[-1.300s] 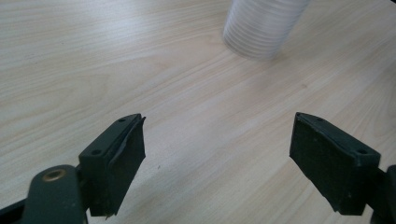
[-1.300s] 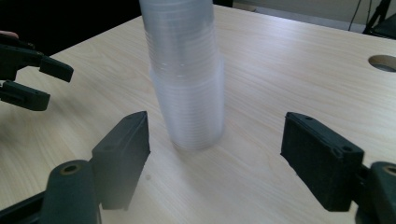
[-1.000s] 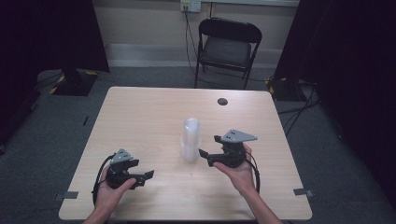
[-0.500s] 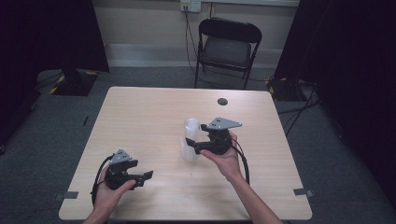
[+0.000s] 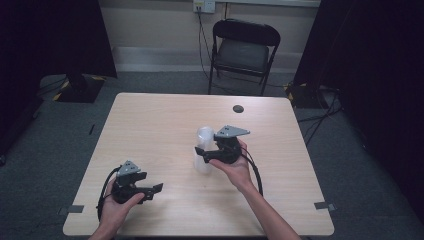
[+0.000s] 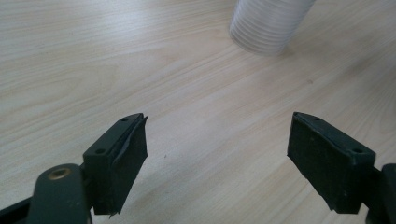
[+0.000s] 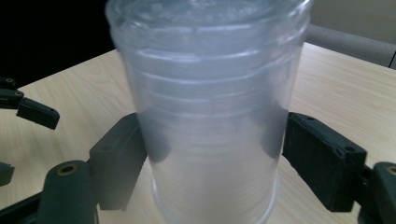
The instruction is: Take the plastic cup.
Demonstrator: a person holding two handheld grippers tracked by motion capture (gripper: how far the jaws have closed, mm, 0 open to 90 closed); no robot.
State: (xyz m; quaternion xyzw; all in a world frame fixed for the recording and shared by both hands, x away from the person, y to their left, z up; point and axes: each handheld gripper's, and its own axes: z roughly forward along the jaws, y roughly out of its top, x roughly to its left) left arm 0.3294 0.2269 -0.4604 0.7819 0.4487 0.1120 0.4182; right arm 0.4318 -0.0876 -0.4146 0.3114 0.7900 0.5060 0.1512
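Right gripper view: the right tool (image 7: 208,158) straddles the stack of clear cups (image 7: 208,112), one jaw on either side of its wall.

From my remote station I judge the step in hand to be the grasp of the stack of clear cups (image 5: 203,150), which stands upright near the middle of the desk (image 5: 150,120). The jaws flank it closely, yet I cannot tell whether they press the wall or sit just clear of it. The next move, in my judgement, calls for a gentle, even squeeze low on the stack, since thin plastic may buckle or tip. The left tool (image 5: 150,190) rests released over the near left part of the desk, its jaws wide apart and holding nothing, the stack (image 6: 271,23) well ahead of it.
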